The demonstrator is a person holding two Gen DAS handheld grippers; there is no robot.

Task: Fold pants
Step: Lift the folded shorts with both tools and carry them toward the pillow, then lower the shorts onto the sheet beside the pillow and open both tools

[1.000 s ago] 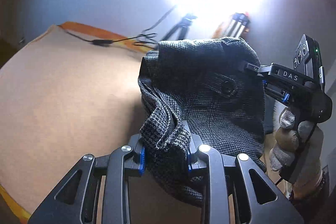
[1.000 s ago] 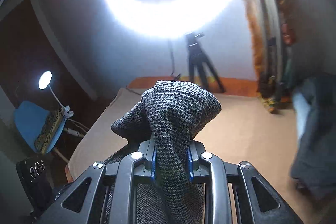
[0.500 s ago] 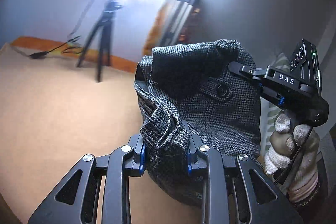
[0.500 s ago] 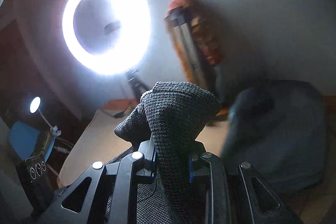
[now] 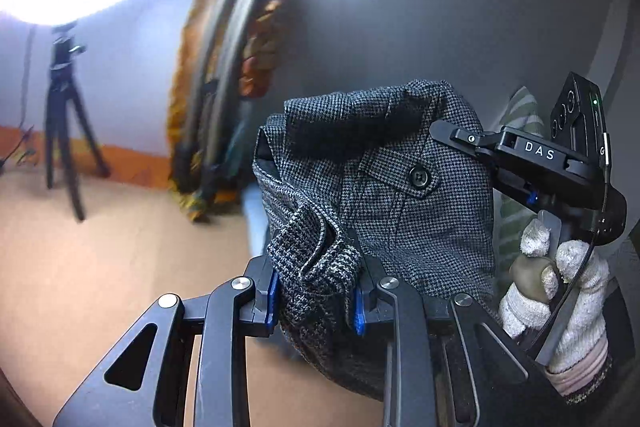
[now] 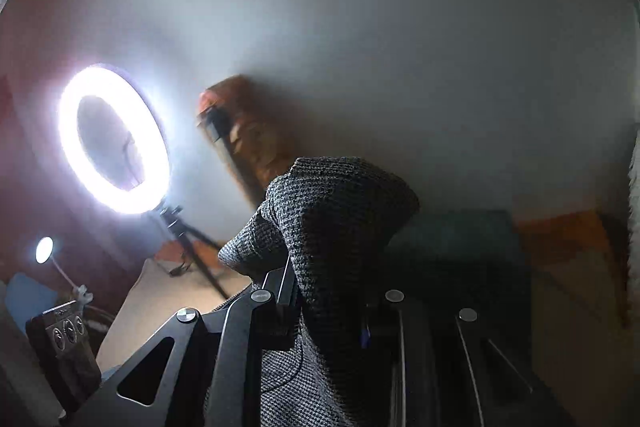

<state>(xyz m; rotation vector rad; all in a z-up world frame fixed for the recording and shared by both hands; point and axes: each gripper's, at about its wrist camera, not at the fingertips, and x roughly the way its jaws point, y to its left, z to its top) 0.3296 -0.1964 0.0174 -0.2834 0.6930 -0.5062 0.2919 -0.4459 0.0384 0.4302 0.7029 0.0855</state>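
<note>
Desk (image 5: 80,287) spreading tan at lower left, one ring light (image 6: 114,139) glowing. Left hand-held gripper (image 5: 316,291) and right hand-held gripper (image 6: 332,307) both clamping one pants (image 5: 384,195), centre frame, raised.

I counted one pair of pants (image 5: 400,195), two grippers: left (image 5: 316,291), right (image 6: 332,311). One ring light (image 6: 114,139), one tripod (image 5: 60,131), one desk lamp (image 6: 44,251). One gloved hand (image 5: 560,291).
</note>
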